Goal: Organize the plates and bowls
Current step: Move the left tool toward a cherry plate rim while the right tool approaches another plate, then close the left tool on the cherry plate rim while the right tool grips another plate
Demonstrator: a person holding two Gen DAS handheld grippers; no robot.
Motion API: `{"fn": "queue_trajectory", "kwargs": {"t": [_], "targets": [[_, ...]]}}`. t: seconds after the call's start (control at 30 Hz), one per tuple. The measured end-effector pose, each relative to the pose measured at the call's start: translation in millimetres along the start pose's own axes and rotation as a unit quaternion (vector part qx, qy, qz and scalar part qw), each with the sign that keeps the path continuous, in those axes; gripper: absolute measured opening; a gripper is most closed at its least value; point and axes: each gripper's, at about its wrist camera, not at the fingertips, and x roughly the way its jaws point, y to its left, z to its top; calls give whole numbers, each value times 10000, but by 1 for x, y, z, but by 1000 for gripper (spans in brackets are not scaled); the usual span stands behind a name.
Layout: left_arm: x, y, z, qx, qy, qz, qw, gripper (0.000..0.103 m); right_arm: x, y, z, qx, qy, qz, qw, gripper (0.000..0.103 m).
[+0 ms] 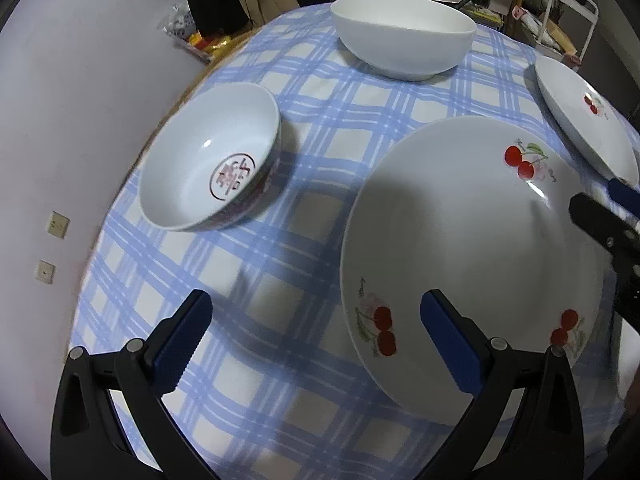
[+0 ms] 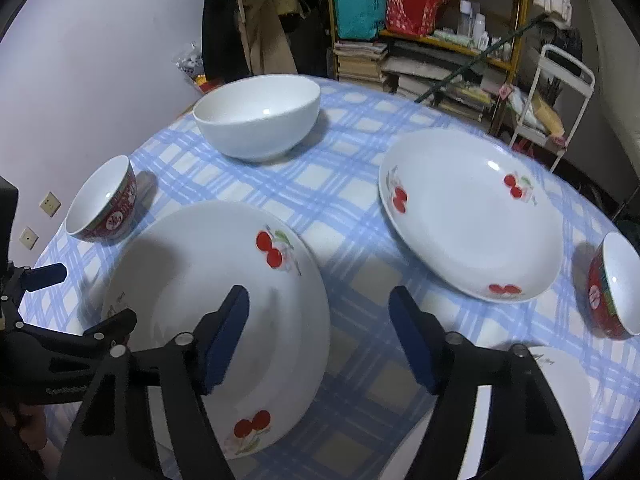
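Right now both grippers, left gripper (image 1: 316, 344) & right gripper (image 2: 320, 340), are spread, nothing pinched, straddling opposite rims of the cherry plate (image 1: 472, 240): glazed, slippery, breakable, so grip the rim.

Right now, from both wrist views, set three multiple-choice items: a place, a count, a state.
1. Where is the large plain white ceramic bowl? A) far side of the blue-checked tablecloth B) on a plate C) on a shelf
2. How many small red-patterned bowls are in the right wrist view? A) one B) two C) four
3. The left gripper has its fingers: A) open, empty B) shut on a plate C) shut on a bowl
A: it stands at the cloth's far edge. B: one at each side. A: the pads press nothing.
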Motion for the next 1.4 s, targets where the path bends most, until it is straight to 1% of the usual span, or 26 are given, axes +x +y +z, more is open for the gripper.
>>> {"fn": "queue_trajectory", "kwargs": {"t": [0.1, 0.17, 0.2, 0.23, 0.27, 0.3, 0.33, 0.37, 0.43, 0.47, 0.53, 0.6, 0.67, 0.8, 0.97, 1.2, 1.4], "targets": [[3, 1, 0, -48, 55, -146, 9999, 89, 6, -3, -2, 54, 142, 62, 9999, 59], [8, 2, 0, -135, 150, -302, 9993, 85, 10, -6, -3, 117, 237, 149, 9995, 54], [11, 3, -1, -172, 198, -320, 9991, 78, 11, -6, -4, 152, 267, 198, 9993, 50], [14, 3, -1, -172, 238, -292, 9991, 73, 12, -7, -5, 172, 311, 248, 9991, 40], [16, 2, -1, -162, 245, -332, 9990, 72, 14, -6, -5, 178, 379, 313, 9986, 34], [16, 2, 0, -158, 233, -386, 9989, 68, 16, -6, -5, 172, 427, 359, 9983, 25], [15, 1, 0, -147, 207, -455, 9986, 59, 17, -5, -6, 166, 460, 388, 9980, 22], [14, 0, 1, -122, 175, -553, 9982, 53, 18, -5, -7, 162, 491, 397, 9979, 21], [13, -3, 1, -77, 135, -773, 9969, 32, 19, -4, -7, 152, 491, 398, 9979, 19], [13, -3, 1, -93, 141, -873, 9960, 28, 20, -6, -7, 187, 506, 425, 9976, 18], [13, -2, 2, -179, 110, -882, 9959, 26, 20, -5, -8, 257, 528, 463, 9972, 17], [13, 4, 2, -431, 137, -997, 9940, 23, 20, -5, -8, 246, 537, 474, 9971, 18], [14, 9, 3, -571, 162, -1045, 9928, 22, 18, -4, -8, 219, 549, 488, 9971, 18], [9, 10, -2, -565, 132, -990, 9934, 22, 14, -3, -9, 255, 606, 575, 9962, 18], [1, 12, -11, -612, 168, -1096, 9920, 21, 5, -3, -12, 237, 627, 587, 9960, 18], [-15, 8, -22, -484, 114, -1226, 9912, 21, -10, -6, -20, 273, 652, 504, 9962, 18], [-22, 9, -29, -518, 170, -1244, 9907, 21, -21, -4, -31, 221, 696, 477, 9962, 18]]}}
